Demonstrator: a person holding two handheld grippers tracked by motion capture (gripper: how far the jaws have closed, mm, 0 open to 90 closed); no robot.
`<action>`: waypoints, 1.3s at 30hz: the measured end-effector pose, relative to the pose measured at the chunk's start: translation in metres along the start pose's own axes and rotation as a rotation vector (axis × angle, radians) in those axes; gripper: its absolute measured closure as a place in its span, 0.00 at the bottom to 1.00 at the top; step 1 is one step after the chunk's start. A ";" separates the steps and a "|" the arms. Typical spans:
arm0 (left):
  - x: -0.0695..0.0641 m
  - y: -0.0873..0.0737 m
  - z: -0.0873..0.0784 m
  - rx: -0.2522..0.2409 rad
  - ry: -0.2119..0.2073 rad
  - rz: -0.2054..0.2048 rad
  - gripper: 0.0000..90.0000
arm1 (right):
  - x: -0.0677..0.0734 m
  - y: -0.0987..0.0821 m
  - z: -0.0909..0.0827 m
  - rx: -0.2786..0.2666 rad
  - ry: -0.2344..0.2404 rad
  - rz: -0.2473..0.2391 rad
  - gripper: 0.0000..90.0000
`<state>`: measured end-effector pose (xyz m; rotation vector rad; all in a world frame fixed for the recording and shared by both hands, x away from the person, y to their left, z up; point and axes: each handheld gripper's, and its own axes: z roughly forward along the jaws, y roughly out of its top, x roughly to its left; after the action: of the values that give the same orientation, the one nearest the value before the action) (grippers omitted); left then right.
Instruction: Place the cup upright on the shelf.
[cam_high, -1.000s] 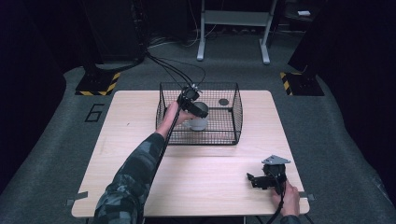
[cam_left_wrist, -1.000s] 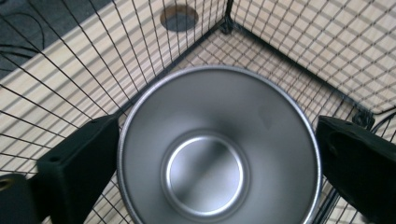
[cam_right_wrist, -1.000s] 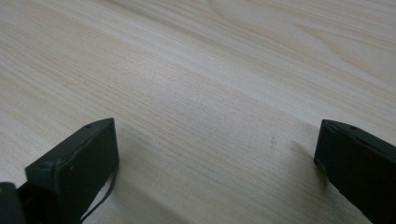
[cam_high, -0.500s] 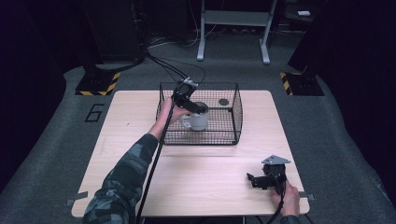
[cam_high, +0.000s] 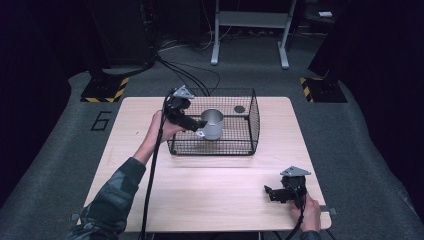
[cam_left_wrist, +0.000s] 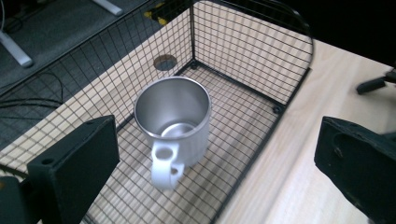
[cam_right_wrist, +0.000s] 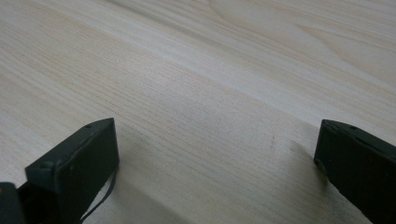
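Two grippers are at work on one wooden table (cam_high: 200, 185), and the nearer one does least: the right gripper (cam_high: 272, 193) rests at about five o'clock on the board, its jaws spread wide over bare wood with nothing between them. Farther up, at roughly eleven o'clock, the left gripper (cam_high: 197, 125) reaches over the left wall of the wire basket (cam_high: 250, 127); its own view shows both jaws set far apart and empty, the steel mug (cam_left_wrist: 175, 128) standing upright between and beyond them on the basket floor, handle turned toward the camera. In the high view the jaw tips sit right at the mug, though whether they touch it I cannot tell. My judgement is that the risk lies in the close: a jaw catching the rim or handle off-centre could tip the mug or push it across the mesh, and the smooth round wall may slip under a light squeeze. The basket's upright wires crowd the hand from the left and limit the approach. Beyond the mug, near the far wall at one o'clock, lies a small dark disc (cam_high: 239, 109).
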<state>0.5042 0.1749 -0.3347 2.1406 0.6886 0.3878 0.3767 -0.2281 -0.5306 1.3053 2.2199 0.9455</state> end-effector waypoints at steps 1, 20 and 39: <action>-0.003 -0.004 -0.005 -0.002 0.005 0.007 0.00 | 0.000 0.000 0.000 0.002 0.000 0.000 0.00; -0.051 -0.136 -0.064 0.014 0.073 0.003 0.00 | 0.000 0.000 0.000 0.000 0.000 0.000 0.00; -0.036 -0.262 -0.043 0.117 0.195 -0.206 0.00 | 0.000 0.000 0.000 0.000 0.000 0.001 0.00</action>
<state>0.3658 0.3120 -0.5189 2.1324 1.0563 0.4571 0.3767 -0.2280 -0.5304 1.3066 2.2196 0.9456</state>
